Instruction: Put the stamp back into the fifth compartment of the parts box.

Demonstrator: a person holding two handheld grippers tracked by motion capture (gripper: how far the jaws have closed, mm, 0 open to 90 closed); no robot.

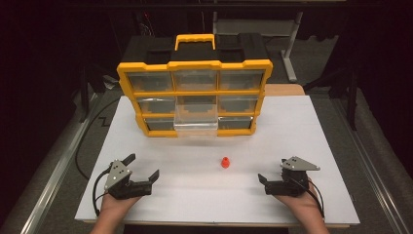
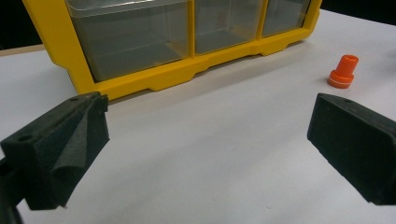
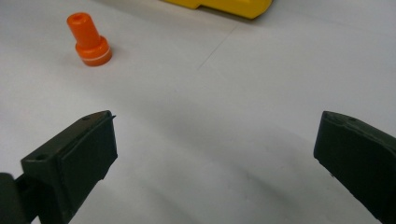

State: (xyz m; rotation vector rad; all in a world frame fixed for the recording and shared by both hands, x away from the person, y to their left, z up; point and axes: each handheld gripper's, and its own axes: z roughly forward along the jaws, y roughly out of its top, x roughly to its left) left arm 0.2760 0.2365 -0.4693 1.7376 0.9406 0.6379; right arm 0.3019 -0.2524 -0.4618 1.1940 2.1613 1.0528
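Orange stopper point(image 1: 225, 162) standing upright on the desk point(image 1: 316, 146) between both claws, sitting at 10 o'clock from the right claw point(image 1: 263, 184), slightly nearer it than the left claw point(image 1: 143, 167); both gaping wide, empty.

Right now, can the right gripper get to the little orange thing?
Probably yes. The right gripper has its jaws open, and just bare white table lies between it and the little orange piece.

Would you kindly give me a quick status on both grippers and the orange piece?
Left gripper open, empty. Right gripper open, empty. Orange piece upright on table, between them. Organizer's bottom-middle drawer pulled out; path clear.
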